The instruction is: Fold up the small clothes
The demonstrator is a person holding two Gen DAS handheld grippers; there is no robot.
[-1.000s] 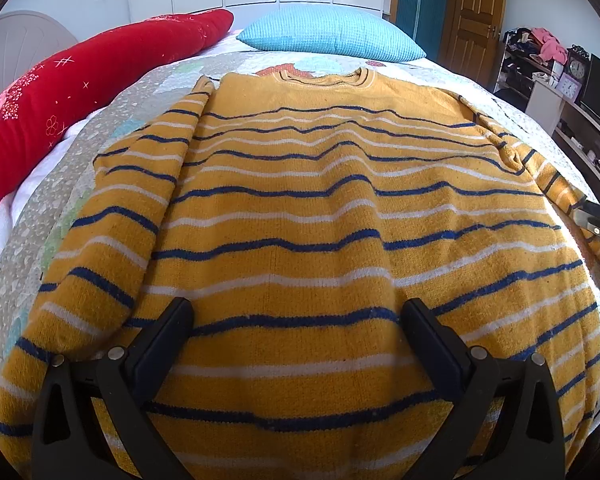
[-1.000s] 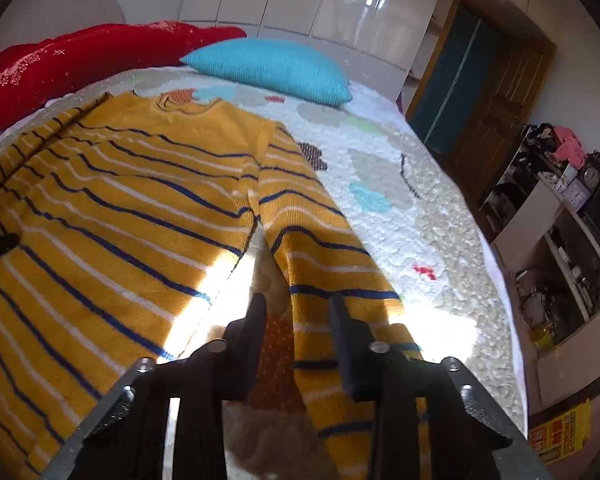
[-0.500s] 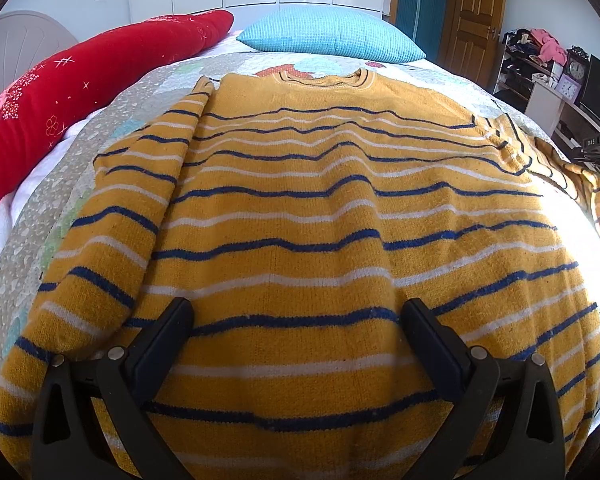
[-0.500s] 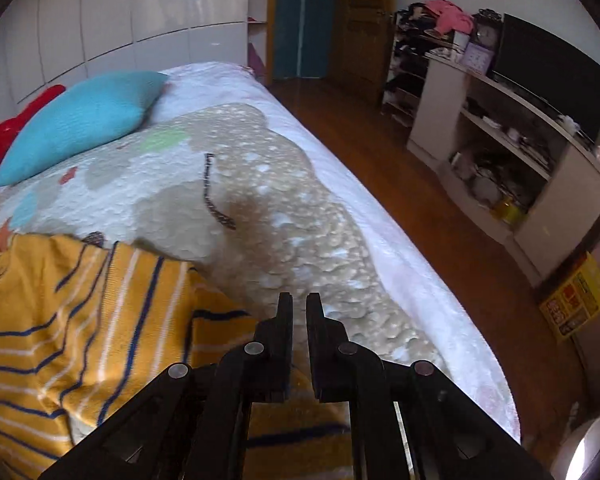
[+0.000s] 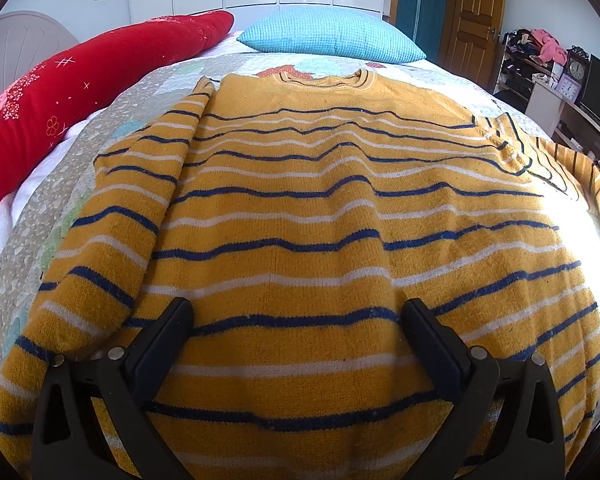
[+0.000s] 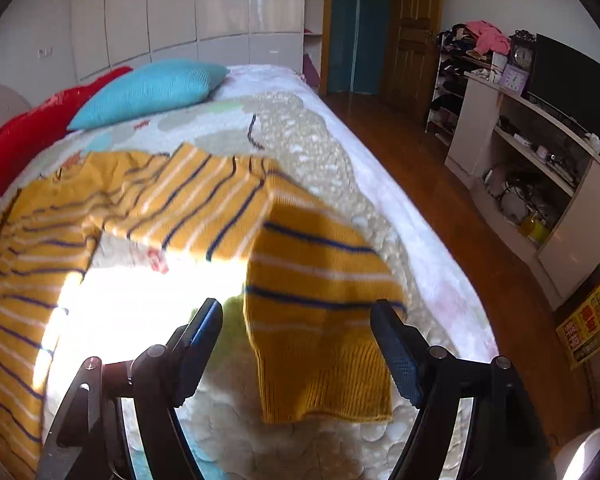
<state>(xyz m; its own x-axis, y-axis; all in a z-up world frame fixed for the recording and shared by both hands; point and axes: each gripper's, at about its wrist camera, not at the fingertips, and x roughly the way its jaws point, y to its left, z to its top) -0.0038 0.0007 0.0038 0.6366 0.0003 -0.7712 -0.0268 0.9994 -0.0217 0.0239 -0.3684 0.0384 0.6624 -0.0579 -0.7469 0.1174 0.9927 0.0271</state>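
A yellow sweater [image 5: 300,208] with blue and white stripes lies spread flat on the bed, neck toward the pillows. My left gripper [image 5: 296,320] is open, its fingers resting on the sweater's lower body. In the right wrist view the sweater's right sleeve [image 6: 312,280] lies pulled out sideways toward the bed's edge, bent at the elbow, its cuff between my fingers. My right gripper [image 6: 296,324] is open and holds nothing, just above the cuff. The sweater's body [image 6: 24,264] shows at the left of that view.
A quilted bedspread [image 5: 52,184] covers the bed. A red bolster [image 5: 60,84] and a blue pillow [image 5: 332,36] lie at the head. The bed's right edge [image 6: 416,256] drops to a wooden floor [image 6: 460,200]. Shelves [image 6: 540,168] with clutter stand along the right wall.
My right gripper was shut on the sleeve, carried it outward to the right, and has now opened and let it go. The left gripper has not moved.
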